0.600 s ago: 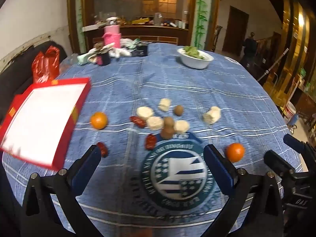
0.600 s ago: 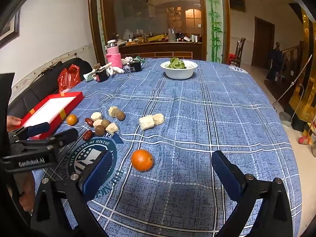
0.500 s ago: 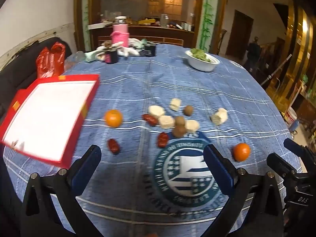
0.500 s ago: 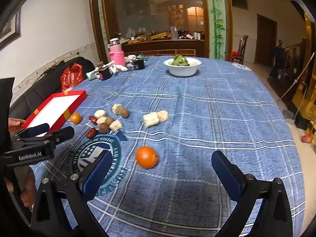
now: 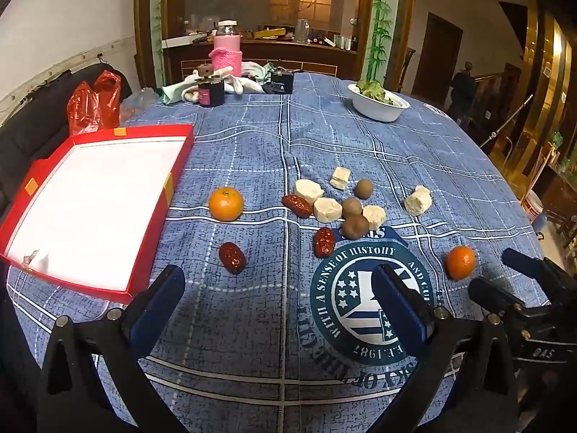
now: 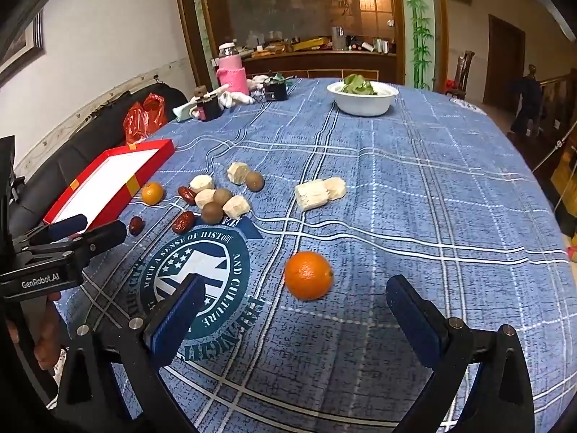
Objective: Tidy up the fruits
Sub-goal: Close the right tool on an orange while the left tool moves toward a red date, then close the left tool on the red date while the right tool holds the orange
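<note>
Blue plaid cloth (image 5: 252, 151) with a round printed emblem covers the table. Left gripper (image 5: 277, 288) hovers with its blue-padded jaws spread wide, holding nothing; a wrinkled red date (image 5: 232, 257) lies just ahead of its left finger, a glossy mandarin (image 5: 226, 203) further ahead, and the shallow red cardboard box (image 5: 151, 249) with white lining to its left. Right gripper (image 6: 294, 303) is likewise wide apart and empty, with a dimpled round orange (image 6: 308, 275) resting on the cloth just ahead between its fingers. Pale chunks (image 6: 319, 192) and brown round fruits (image 6: 212, 212) cluster beyond.
</note>
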A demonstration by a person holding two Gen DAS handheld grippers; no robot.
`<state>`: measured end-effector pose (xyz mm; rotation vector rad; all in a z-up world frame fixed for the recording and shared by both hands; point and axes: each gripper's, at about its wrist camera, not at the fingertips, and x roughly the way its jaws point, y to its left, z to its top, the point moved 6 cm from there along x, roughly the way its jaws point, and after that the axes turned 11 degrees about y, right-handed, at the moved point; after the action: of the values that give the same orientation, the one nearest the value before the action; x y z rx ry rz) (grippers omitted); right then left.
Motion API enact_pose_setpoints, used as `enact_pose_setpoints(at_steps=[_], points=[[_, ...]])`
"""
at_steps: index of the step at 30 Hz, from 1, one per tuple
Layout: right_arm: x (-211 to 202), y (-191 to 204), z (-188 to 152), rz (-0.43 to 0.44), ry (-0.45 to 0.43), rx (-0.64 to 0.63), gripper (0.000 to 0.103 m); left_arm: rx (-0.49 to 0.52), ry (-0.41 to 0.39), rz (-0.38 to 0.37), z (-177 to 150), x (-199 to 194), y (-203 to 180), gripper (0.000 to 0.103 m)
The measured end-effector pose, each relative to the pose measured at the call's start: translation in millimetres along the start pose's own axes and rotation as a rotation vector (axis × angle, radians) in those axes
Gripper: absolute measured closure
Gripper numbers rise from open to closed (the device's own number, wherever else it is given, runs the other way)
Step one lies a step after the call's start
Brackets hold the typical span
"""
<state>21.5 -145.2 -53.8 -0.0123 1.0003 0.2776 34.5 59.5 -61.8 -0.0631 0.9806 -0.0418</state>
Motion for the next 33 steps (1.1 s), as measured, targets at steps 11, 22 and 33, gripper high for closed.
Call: enact_pose_setpoints(at_steps=[11, 22, 33], points=[[38, -13, 11, 0.009, 0.084, 0.076, 0.046, 0.018, 0.018, -0.012, 3, 11, -8, 0.0], [44, -17, 8, 0.052, 0.094, 0.094, 0.069, 0.073, 0.046, -0.012, 20, 32, -32, 0.005], [42, -21, 8, 0.138, 0.083, 0.127, 0.069, 0.094, 0.155, 0.048, 23, 76, -40, 0.067]])
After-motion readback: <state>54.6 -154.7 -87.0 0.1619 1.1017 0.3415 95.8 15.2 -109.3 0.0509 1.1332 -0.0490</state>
